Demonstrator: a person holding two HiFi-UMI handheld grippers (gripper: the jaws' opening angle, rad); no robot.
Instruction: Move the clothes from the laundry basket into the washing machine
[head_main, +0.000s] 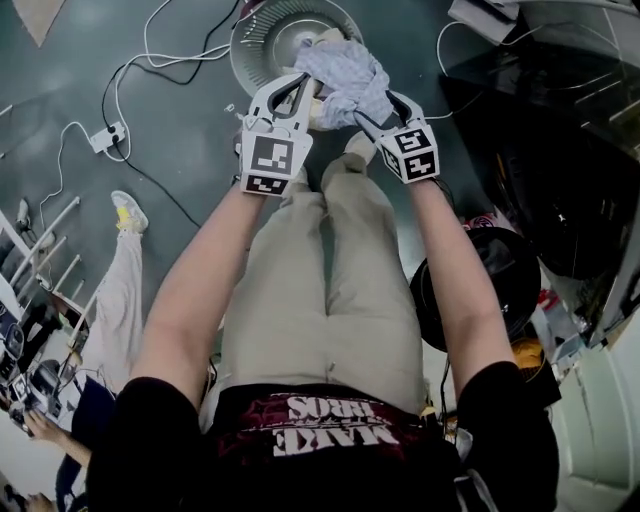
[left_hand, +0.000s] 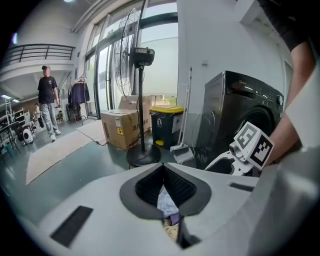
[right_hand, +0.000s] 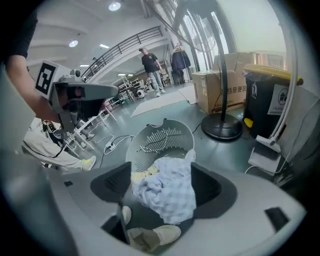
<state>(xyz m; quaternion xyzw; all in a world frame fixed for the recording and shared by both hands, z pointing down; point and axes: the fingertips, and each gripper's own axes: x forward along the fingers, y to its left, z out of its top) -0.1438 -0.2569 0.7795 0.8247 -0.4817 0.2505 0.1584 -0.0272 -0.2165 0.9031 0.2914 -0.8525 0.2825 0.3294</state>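
Note:
A pale blue checked cloth hangs over the grey slatted laundry basket on the floor, in front of my knees. My left gripper is shut on the cloth's left side; in the left gripper view a pinch of cloth shows between its closed pads. My right gripper is at the cloth's right side with its jaws apart. The cloth lies loosely between its pads, over the basket. The dark washing machine stands to the right.
White cables and a power strip lie on the floor left of the basket. A pedestal fan, a cardboard box and a yellow-lidded bin stand by the windows. A person stands far off. A round black door is at my right.

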